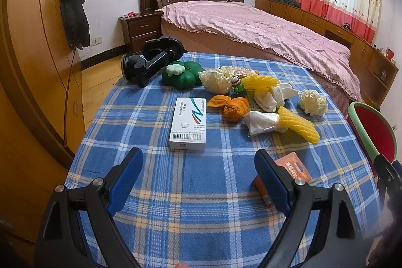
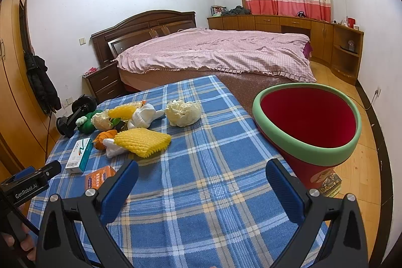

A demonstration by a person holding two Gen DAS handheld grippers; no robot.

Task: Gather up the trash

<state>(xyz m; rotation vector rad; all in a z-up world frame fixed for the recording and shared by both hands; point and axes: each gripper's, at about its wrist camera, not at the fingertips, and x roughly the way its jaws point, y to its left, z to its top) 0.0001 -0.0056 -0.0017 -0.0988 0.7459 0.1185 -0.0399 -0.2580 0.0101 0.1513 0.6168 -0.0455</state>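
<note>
Nothing looks collected yet, by my reckoning: the left hand-held gripper (image 1: 198,162) hangs over the near edge of the plaid-covered surface (image 1: 201,205) with its jaws spread and nothing between them, the white medicine box (image 1: 188,122) just ahead of it and an orange box (image 1: 292,170) beside its right finger. Farther ahead, the trash lies in a loose heap: an orange crumpled wad (image 1: 232,106), yellow foam netting (image 1: 299,124), white wrappers (image 1: 261,122) and a pale crumpled ball (image 1: 313,102). The right hand-held gripper (image 2: 202,176) is likewise open and empty, the heap ahead to its left, and the red bin with a green rim (image 2: 307,123) just ahead to its right shows a bare inside, so every piece remains to be picked up
</note>
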